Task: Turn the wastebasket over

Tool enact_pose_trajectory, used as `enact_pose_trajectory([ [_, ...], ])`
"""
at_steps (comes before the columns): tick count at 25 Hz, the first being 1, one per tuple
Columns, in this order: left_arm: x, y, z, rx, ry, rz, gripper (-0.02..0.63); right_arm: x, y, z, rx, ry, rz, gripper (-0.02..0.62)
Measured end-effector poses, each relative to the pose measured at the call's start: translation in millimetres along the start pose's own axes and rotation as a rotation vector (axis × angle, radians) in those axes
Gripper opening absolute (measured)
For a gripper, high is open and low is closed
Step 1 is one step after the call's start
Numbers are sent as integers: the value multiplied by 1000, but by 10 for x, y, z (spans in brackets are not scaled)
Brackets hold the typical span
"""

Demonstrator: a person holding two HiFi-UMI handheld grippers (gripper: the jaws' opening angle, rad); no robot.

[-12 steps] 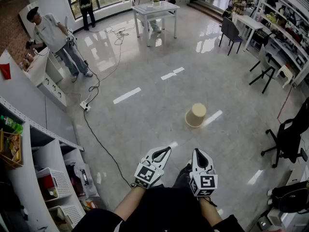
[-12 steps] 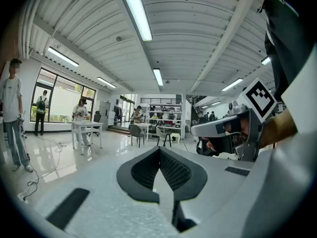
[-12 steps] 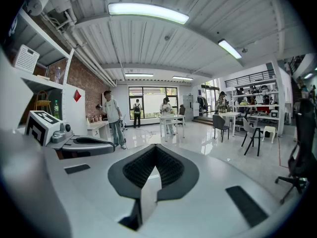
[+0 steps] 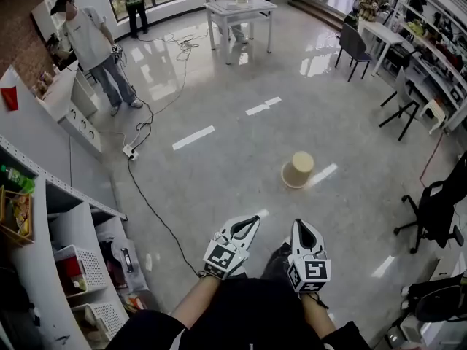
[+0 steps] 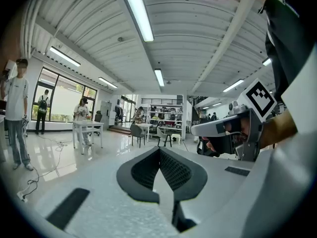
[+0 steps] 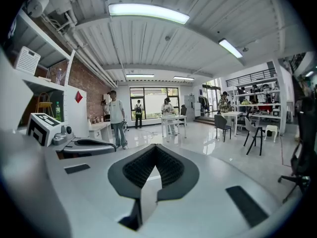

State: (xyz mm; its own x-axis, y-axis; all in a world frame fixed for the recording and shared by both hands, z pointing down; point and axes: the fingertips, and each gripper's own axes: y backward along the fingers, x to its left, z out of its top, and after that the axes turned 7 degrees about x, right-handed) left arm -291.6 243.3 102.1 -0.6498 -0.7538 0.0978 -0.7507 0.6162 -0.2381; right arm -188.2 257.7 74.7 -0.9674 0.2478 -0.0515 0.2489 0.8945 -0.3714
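changed: person [image 4: 89,46] at far left | straightened up | arm raised to head

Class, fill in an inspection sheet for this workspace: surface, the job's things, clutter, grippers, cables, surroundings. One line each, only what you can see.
Surface: glossy grey floor with white tape strips.
Job's things: beige wastebasket alone on the floor, seemingly mouth down, well clear of both grippers.
Clutter: shelves at the left, packed with baskets and small items.
Grippers: left gripper and right gripper held side by side, fingers shut, nothing between them.
Cables: black cable runs across the floor to a power strip.
Surroundings: person standing at the far left, white table, black chair at the right.
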Motion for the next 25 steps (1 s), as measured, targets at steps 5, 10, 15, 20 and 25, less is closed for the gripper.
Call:
enact_pose_trajectory([
  [5,36,28,6,-5,10,3,6,38,5,21,-9,-10,19,11],
  [10,15,50,-6,-11,5,0,6,62,64,11,-17,-7,19,11],
  [15,-29,17,-112,-4,-4,-20,6,49,97,-21,-11,-1,14,11],
  [20,-92,-28,-111,10,-40,-39,6,24,125,-32,-8,-12,14,11],
  [25,-122,-51,-88,8,-49,-55,6,13,135,-30,-5,-20,11,11],
])
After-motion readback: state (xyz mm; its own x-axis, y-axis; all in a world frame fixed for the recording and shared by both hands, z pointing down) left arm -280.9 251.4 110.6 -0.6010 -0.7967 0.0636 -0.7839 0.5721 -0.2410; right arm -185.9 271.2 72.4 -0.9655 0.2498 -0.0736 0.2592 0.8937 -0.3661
